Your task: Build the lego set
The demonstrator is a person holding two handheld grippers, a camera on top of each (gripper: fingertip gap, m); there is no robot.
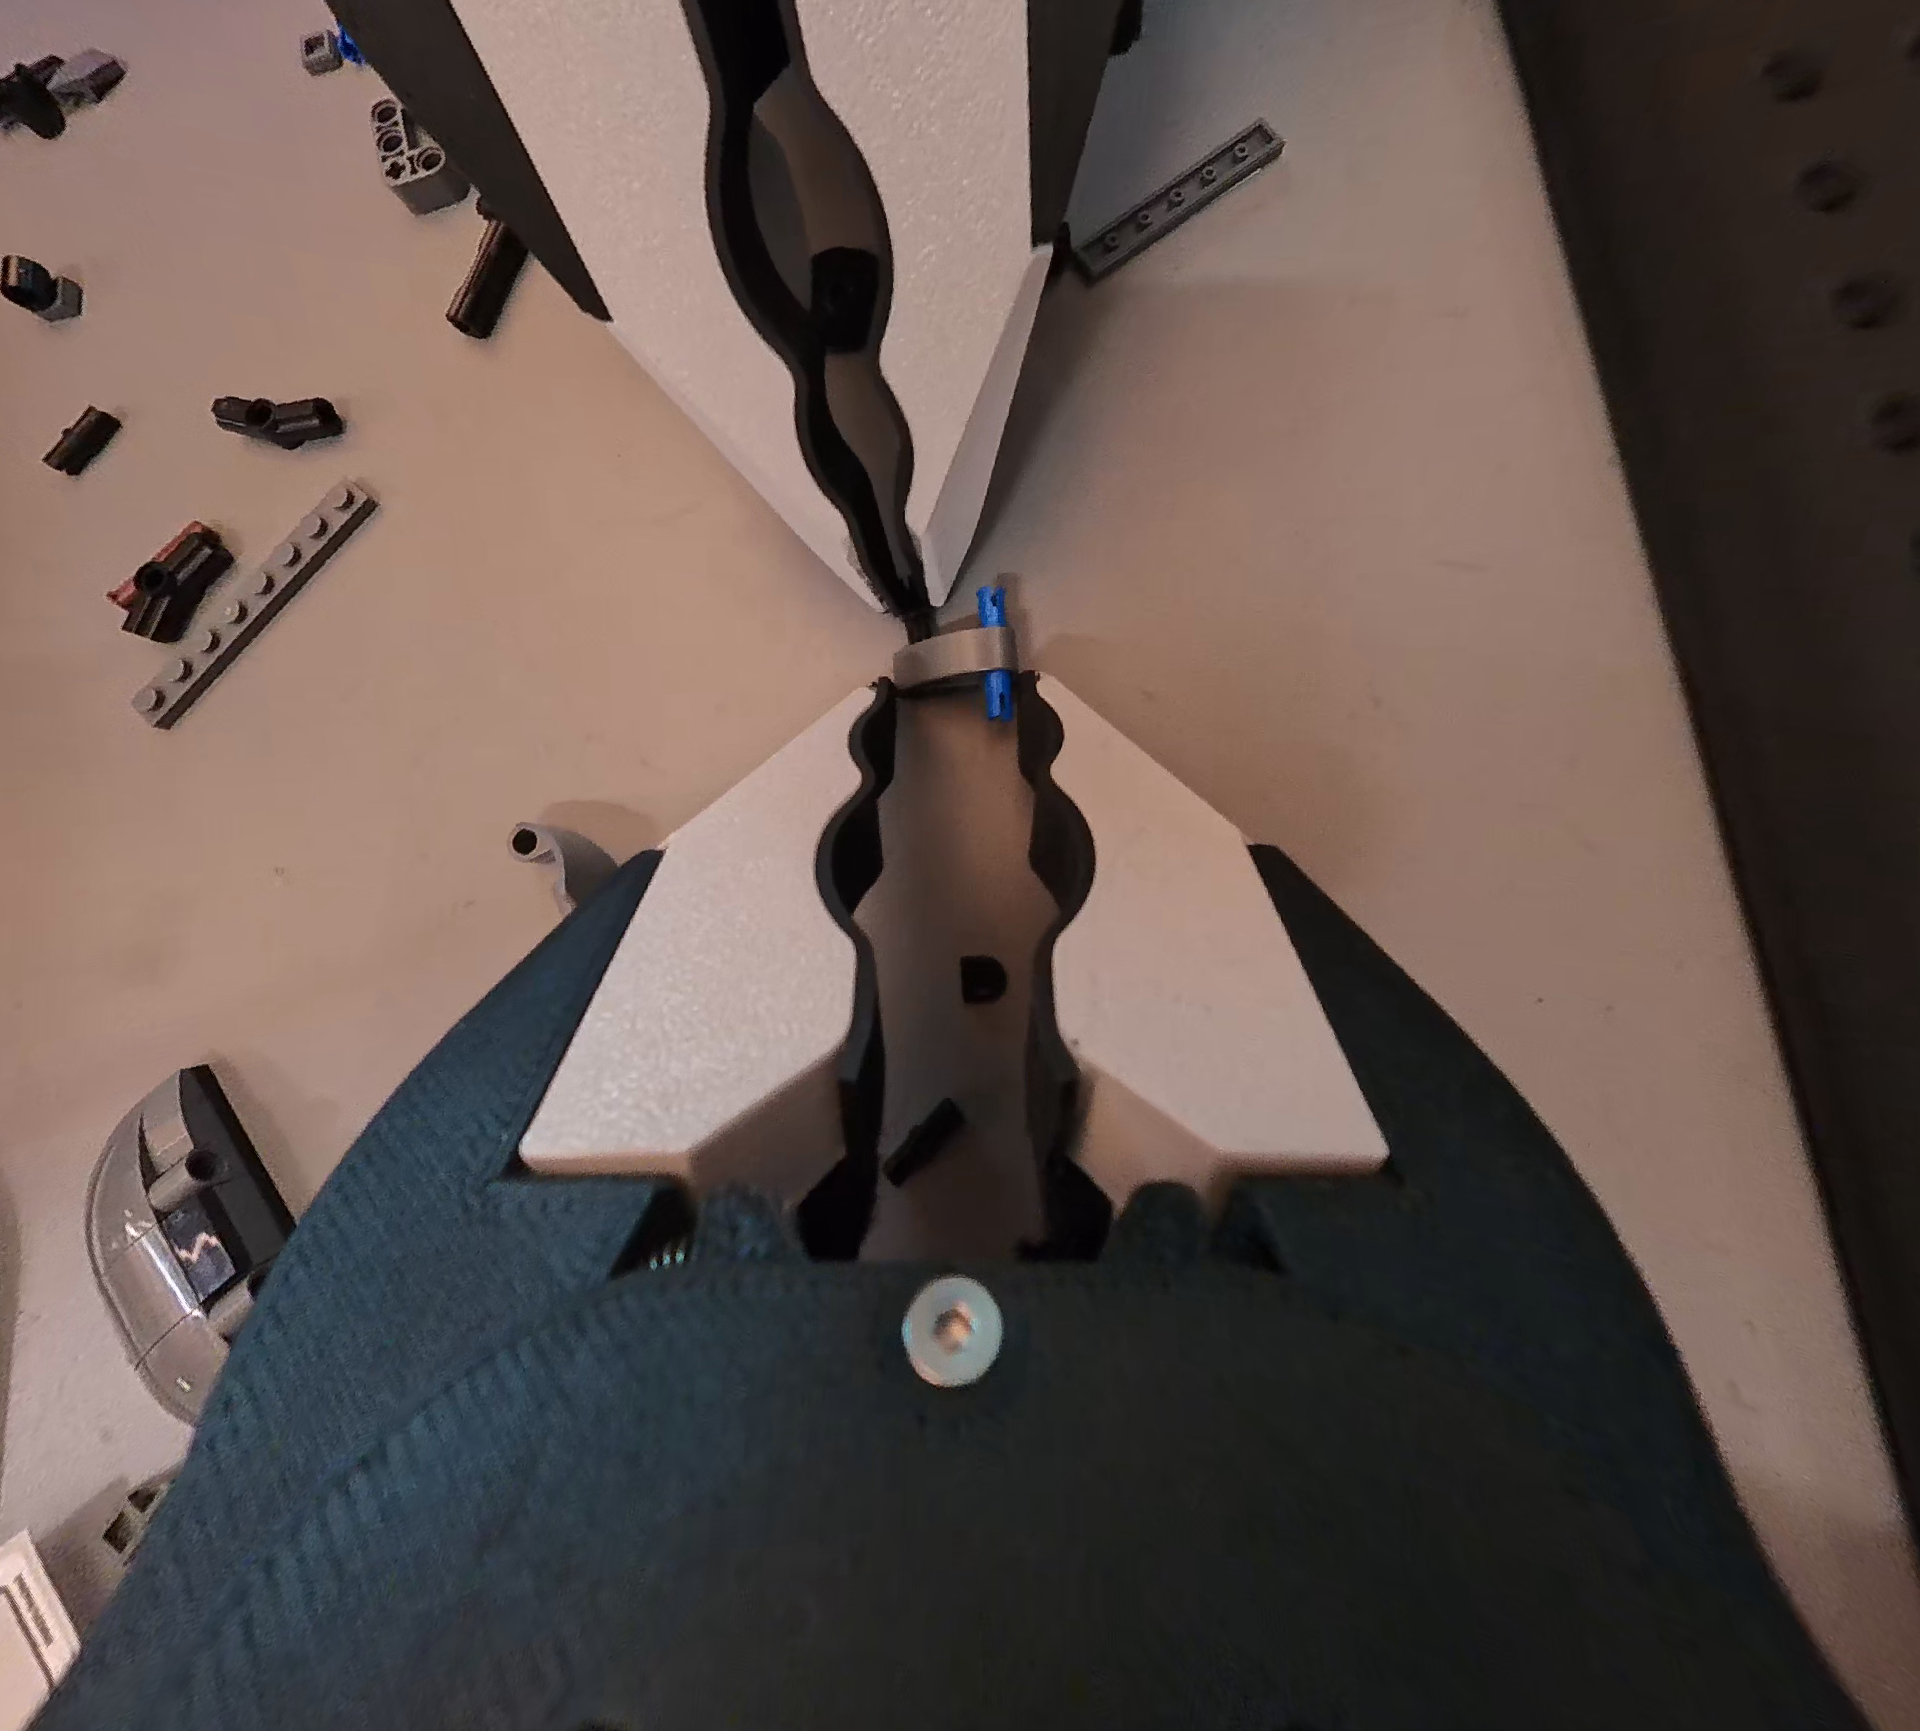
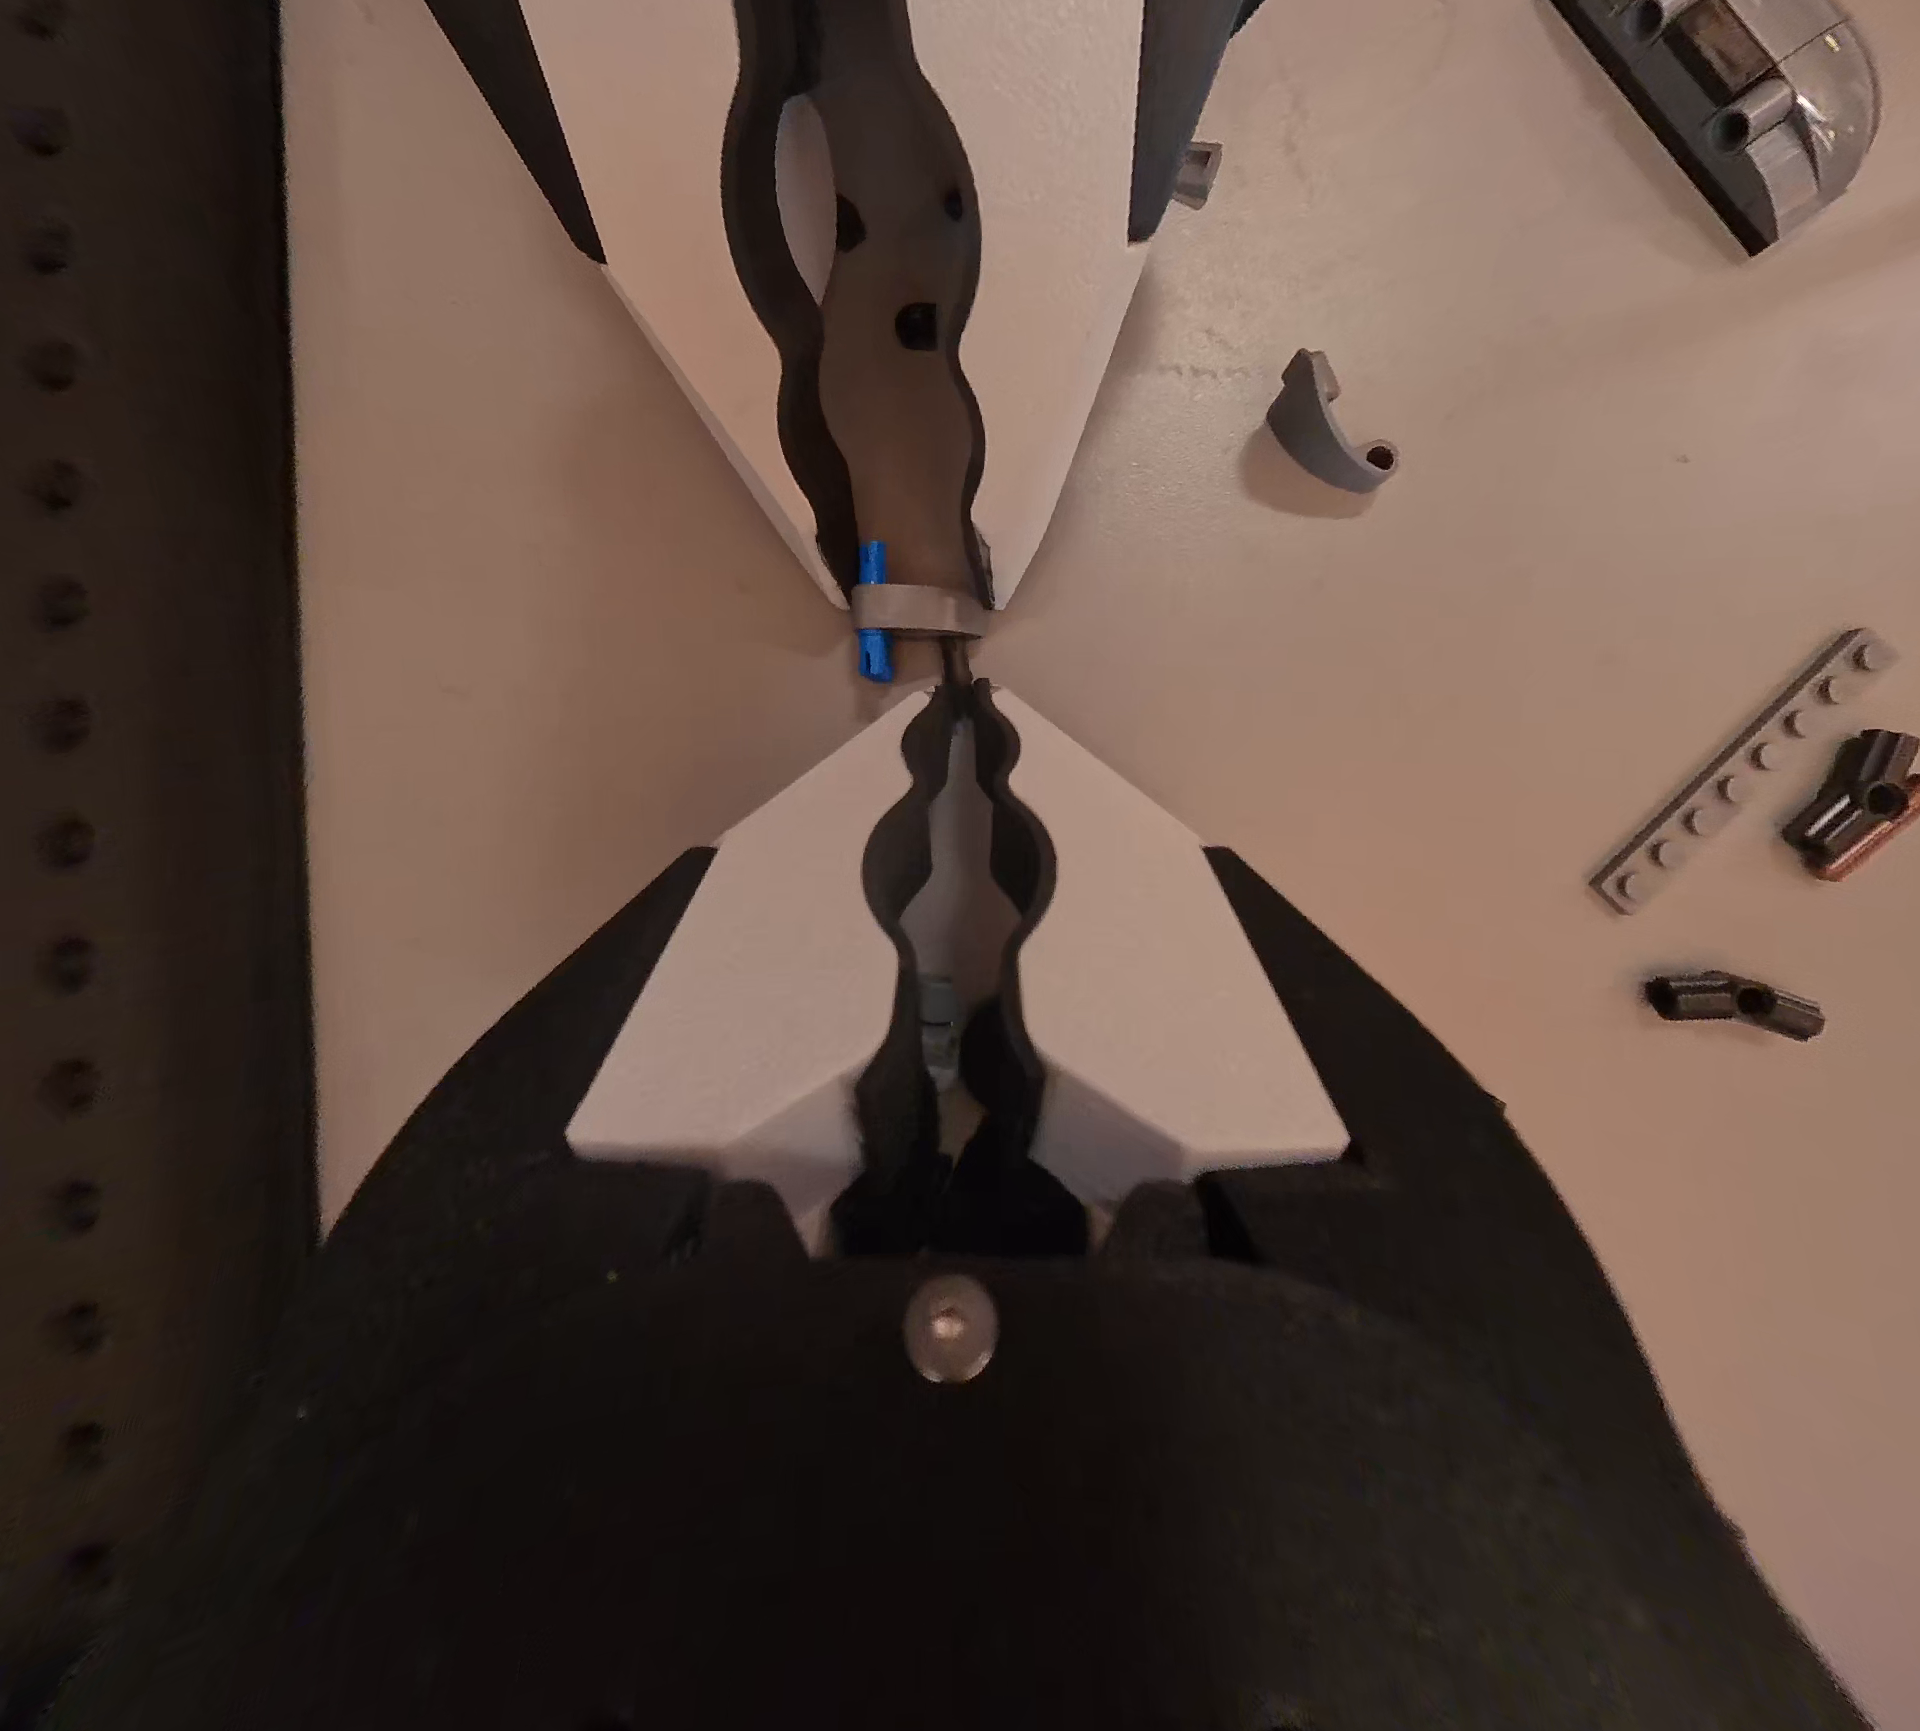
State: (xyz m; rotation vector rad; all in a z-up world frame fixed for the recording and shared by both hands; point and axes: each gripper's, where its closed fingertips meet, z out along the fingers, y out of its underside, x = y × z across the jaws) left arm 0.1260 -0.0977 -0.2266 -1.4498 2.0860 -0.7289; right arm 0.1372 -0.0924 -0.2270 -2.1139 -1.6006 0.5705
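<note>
Grippers meet tip to tip above the pale table (image 1: pixel 1299 538) as I work one small joint of the lego set. My left gripper (image 1: pixel 951 694) has its jaws clamped on a short grey curved piece (image 1: pixel 951 655), which carries a blue pin (image 1: pixel 995 647) through one end. My right gripper (image 2: pixel 958 694) has its jaws pressed together on a thin dark pin (image 2: pixel 954 658), whose tip points into the grey piece's other end; whether it is already seated I cannot tell.

Loose parts lie well apart from the joint: a grey studded plate (image 1: pixel 255 606), black connectors (image 1: pixel 278 417), a second curved grey piece (image 2: pixel 1330 434) and a domed grey sub-assembly (image 2: pixel 1714 71). A dark studded baseplate (image 1: pixel 1766 331) borders the table.

The risk, as I judge it, is misalignment. Both holds are only at the fingertips, so a push slightly off the hole's axis could twist the grey piece in my left jaws or flick the dark pin out of my right. A dropped part would fall among the look-alike black connectors.
</note>
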